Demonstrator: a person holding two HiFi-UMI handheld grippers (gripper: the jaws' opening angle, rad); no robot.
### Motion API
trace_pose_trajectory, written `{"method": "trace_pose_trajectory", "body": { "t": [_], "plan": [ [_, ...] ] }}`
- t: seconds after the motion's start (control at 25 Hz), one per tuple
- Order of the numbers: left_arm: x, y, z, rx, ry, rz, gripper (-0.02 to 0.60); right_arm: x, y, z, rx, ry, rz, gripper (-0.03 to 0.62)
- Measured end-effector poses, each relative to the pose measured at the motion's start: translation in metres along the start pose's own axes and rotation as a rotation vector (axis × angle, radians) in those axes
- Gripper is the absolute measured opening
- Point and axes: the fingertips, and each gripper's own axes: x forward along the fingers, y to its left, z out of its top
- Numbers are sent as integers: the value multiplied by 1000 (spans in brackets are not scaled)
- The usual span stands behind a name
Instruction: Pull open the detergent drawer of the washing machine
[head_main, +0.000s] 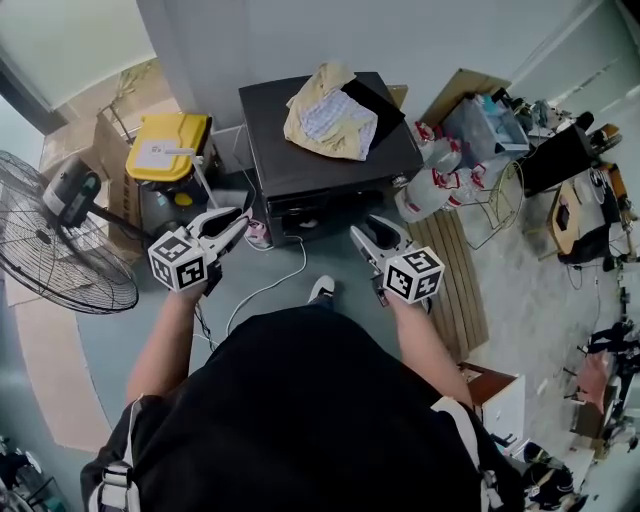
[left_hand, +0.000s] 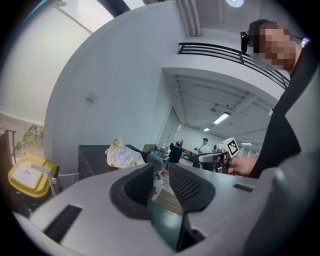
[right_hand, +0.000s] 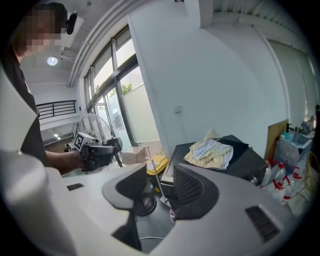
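Observation:
The washing machine (head_main: 325, 150) is a low black box against the wall, with a crumpled yellow cloth (head_main: 330, 112) on its lid. Its front face (head_main: 315, 212) is seen steeply from above, so I cannot make out the detergent drawer. My left gripper (head_main: 236, 226) hovers in front of the machine's left corner, jaws a little apart and empty. My right gripper (head_main: 364, 238) hangs off the front right corner, also slightly open and holding nothing. In the right gripper view the machine (right_hand: 225, 155) lies ahead to the right; in the left gripper view the machine (left_hand: 95, 157) lies ahead to the left.
A standing fan (head_main: 60, 240) is at the left, with a yellow-lidded bin (head_main: 170, 145) beside the machine. White bottles (head_main: 430, 185) and a wooden pallet (head_main: 458, 270) sit to the right. A white cable (head_main: 270, 285) runs over the floor near my shoe (head_main: 322, 290).

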Motion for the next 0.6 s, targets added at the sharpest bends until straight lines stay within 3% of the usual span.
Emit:
{"method": "trace_pose_trajectory", "body": {
  "t": [0.6],
  "plan": [
    [43,19,5,-21,18,51,106,27,-50,8,5,42,49,170]
  ]
}}
